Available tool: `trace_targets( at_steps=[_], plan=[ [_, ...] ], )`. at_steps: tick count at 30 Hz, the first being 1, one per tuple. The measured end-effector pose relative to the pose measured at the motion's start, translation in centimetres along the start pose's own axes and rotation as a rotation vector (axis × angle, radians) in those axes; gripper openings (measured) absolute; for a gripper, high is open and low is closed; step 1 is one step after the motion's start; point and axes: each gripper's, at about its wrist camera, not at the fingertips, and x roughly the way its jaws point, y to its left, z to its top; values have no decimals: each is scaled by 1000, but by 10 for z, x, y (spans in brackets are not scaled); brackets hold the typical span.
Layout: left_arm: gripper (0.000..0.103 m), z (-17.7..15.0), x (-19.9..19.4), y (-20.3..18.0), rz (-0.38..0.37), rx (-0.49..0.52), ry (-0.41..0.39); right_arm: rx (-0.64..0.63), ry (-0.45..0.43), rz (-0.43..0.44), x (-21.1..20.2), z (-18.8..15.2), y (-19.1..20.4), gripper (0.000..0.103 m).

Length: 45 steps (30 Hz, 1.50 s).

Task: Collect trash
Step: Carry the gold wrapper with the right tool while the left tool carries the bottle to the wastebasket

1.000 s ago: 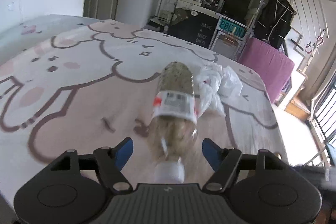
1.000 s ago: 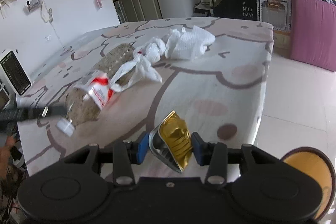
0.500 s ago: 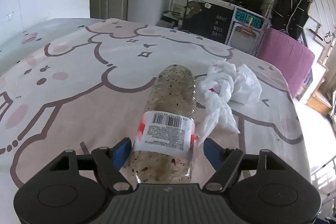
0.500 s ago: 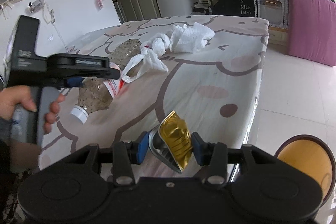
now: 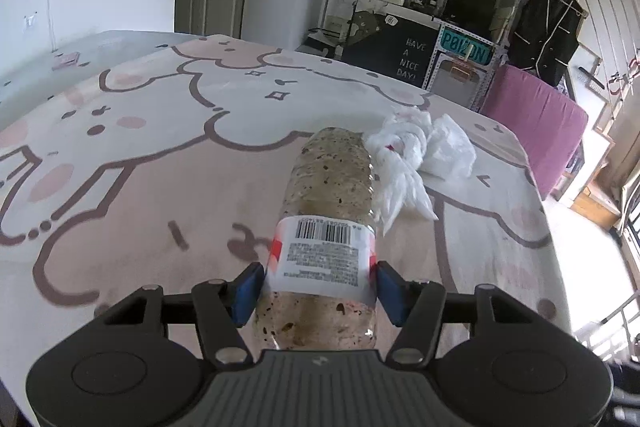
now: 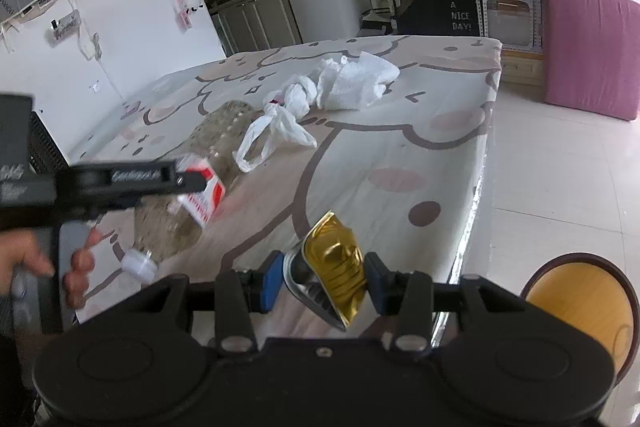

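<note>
Both tongs grip trash: left tongs (image 5: 318,289) clamp bottle (image 5: 326,227) at label, right tongs (image 6: 322,283) w/ gold wrapper (image 6: 336,259).

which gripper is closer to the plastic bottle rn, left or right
Left. The left gripper has its pads against the plastic bottle; the right gripper sits apart, holding a gold wrapper.

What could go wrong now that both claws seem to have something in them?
The left gripper pinches the plastic bottle on its smooth label, near the cap end; the long body could sag or slip out. The white plastic bag lies against the bottle and might be dragged along. The right gripper holds a crumpled gold wrapper, which could slide free.
</note>
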Motion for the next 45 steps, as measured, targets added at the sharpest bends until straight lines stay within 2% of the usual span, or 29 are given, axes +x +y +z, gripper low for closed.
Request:
trace_targets(
  at_steps=[8, 16, 23, 32, 45],
  plan=[
    [60, -16, -34, -6, -25, 2, -30, 2, -30, 2, -10, 6, -1, 45],
    [60, -14, -69, -29, -65, 36, -84, 7, -67, -15, -23, 11, -7, 45],
    [60, -13, -87, -57, -96, 74, -110, 14, -115, -44, -50, 15, -22, 45],
    [60, -27, -85, -108, -172, 123, -71, 62, -137, -120, -88, 3, -63, 45],
    [60, -58, -53, -208, -303, 253, 24, 195, -148, -267, -133, -39, -161, 45]
  ],
)
